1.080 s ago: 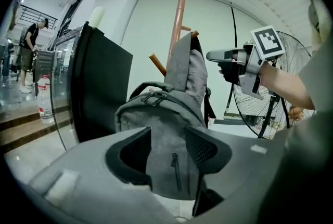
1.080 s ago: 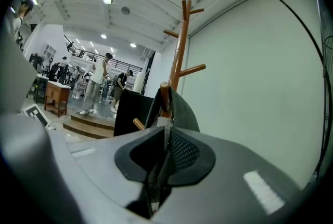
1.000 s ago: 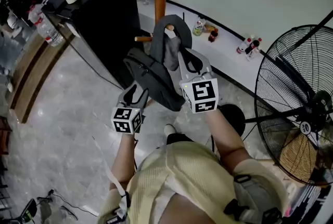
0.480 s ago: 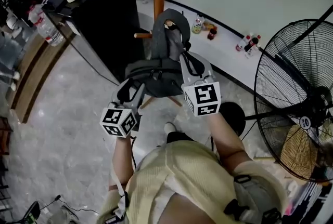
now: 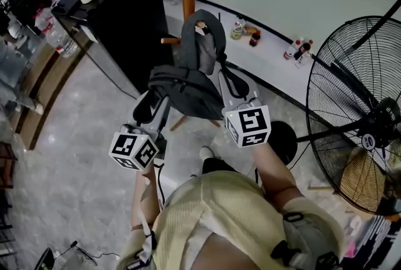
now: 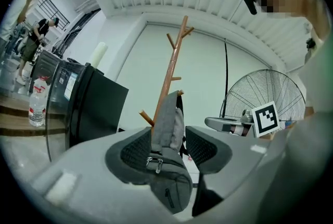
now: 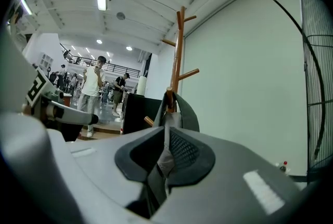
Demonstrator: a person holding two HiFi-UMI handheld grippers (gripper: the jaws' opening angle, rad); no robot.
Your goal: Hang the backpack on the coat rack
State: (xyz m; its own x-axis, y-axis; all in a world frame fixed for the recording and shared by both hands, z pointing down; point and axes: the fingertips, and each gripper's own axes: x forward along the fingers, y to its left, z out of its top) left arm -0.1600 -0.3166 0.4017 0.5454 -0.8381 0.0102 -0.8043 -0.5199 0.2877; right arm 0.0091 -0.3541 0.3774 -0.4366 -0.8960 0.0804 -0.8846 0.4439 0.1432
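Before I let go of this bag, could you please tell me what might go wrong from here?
1. The top loop of the backpack appears to sit near the tip of the peg; it might slip off once support goes.
2. The right tool is shut on a strap; pulling back without opening could drag the bag off.
3. The left tool, jaws apart though just closing slightly, holds up the bag's bottom; dropping away fast may swing it.
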